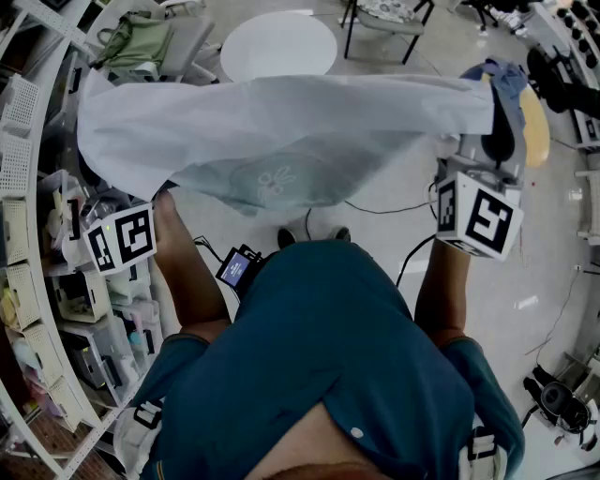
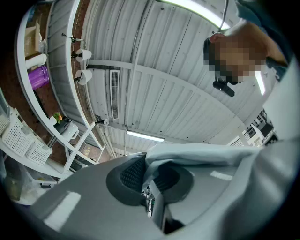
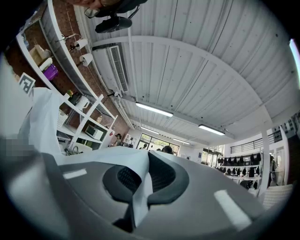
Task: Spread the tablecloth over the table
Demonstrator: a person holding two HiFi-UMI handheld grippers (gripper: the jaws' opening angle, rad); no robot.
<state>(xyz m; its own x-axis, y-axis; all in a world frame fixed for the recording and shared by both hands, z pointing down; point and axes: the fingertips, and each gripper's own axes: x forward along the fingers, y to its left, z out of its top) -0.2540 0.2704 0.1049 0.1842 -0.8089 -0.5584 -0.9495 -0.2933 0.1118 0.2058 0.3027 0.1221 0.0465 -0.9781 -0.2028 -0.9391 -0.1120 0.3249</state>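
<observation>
A pale blue-white tablecloth point(image 1: 281, 131) hangs stretched in the air between my two grippers, sagging in the middle above the floor. A round white table point(image 1: 278, 42) stands beyond it. In the head view the left gripper's marker cube point(image 1: 122, 236) sits below the cloth's left end, and the right one's cube point(image 1: 478, 214) below its right end. My left gripper point(image 2: 147, 169) is shut on a fold of the tablecloth point(image 2: 220, 159). My right gripper point(image 3: 140, 174) is shut on another edge of the tablecloth point(image 3: 93, 157), which runs off to the left. Both grippers tilt upward towards the ceiling.
Curved white shelving point(image 1: 37, 272) packed with baskets and boxes runs down the left side. A chair with a green bag point(image 1: 141, 42) stands at the back left, a black chair point(image 1: 384, 19) behind the table. Cables point(image 1: 375, 208) lie on the floor. Dark gear point(image 1: 562, 403) sits low right.
</observation>
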